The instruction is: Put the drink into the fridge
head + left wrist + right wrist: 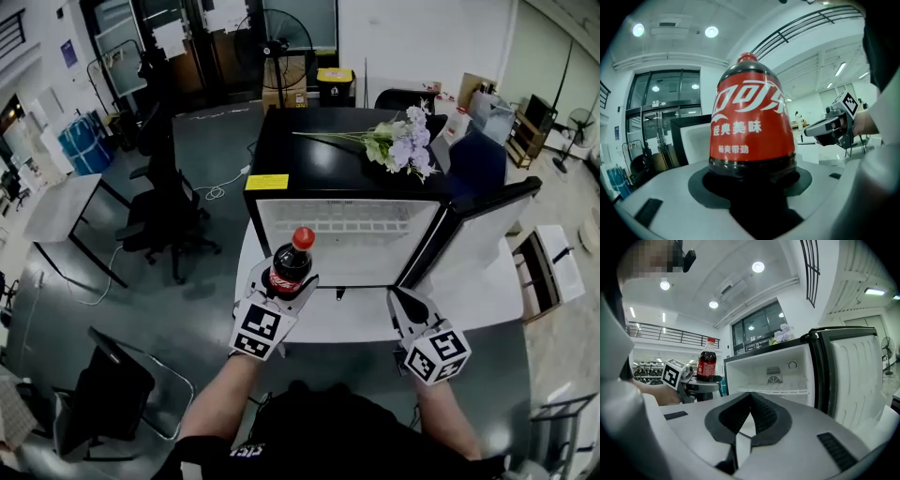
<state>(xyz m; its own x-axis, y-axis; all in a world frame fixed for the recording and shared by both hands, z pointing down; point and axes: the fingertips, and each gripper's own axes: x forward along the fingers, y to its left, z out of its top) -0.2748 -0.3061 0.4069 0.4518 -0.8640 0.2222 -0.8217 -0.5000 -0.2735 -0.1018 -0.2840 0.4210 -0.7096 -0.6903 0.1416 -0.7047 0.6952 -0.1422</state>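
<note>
A cola bottle [291,261] with a red cap and red label stands upright in my left gripper [286,281], which is shut on its lower body. It hangs just in front of the open mini fridge [347,239], at the left side of the opening. In the left gripper view the bottle [750,117] fills the middle, seated between the jaws of the left gripper [752,180]. My right gripper [405,302] is shut on nothing, low at the fridge's right side near the door [478,234]. The right gripper view shows the right gripper [750,401], the bottle [707,364] and the white fridge interior [773,376].
The fridge door [855,376] stands swung out to the right. A bunch of purple flowers [398,141] lies on the black fridge top. A wire shelf [776,389] crosses the fridge interior. Office chairs [173,211] stand to the left.
</note>
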